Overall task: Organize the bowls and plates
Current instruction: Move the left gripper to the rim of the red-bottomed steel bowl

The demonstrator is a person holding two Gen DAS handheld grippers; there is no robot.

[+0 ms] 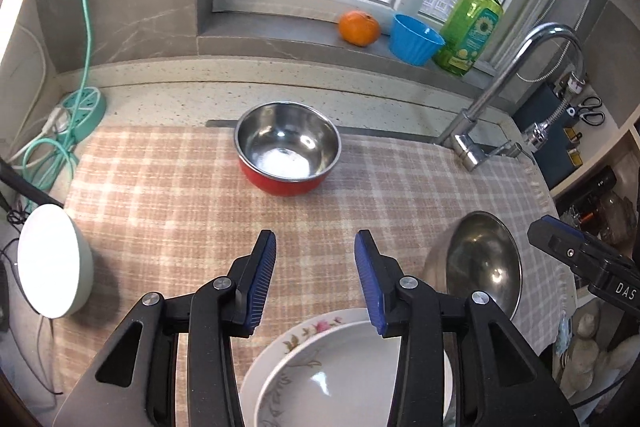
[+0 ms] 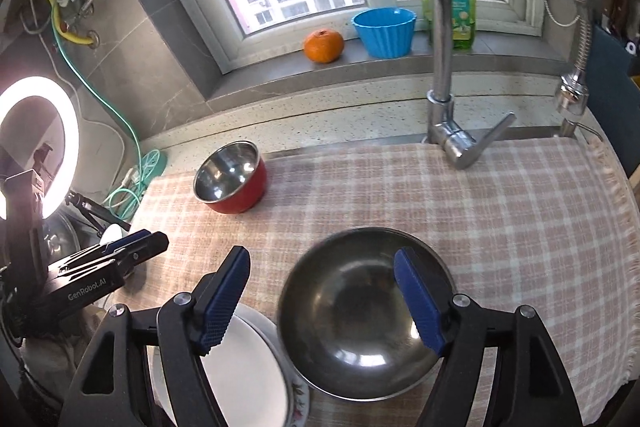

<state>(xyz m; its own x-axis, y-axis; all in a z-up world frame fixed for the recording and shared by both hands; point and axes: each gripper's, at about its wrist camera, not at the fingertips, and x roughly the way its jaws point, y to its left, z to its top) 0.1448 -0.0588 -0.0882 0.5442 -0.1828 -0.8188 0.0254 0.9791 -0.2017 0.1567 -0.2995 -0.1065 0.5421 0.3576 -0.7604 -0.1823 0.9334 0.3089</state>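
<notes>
Left gripper held with jaws spread wide and nothing between them, poised just above the far rim of a floral plate with a plain white plate stacked in it. Right gripper likewise held wide apart and gripping nothing, its right pad over the inside of a steel bowl, its left pad over the white plate. Steel bowl seated on the checked cloth covering the table, just beside the stacked plates and overlapping their edge in the right wrist view, looking slightly tilted. Farther back on the cloth, well apart from the plates, stood a red bowl with a steel lining, upright and empty. Beyond it, on the window sill, sat an orange, a blue ribbed bowl and a green bottle of dish soap in a row. Chrome faucet rose at the back right edge of the cloth. To the left, off the cloth, lay a mint power strip with its cord, and a lit ring light stood nearby.
</notes>
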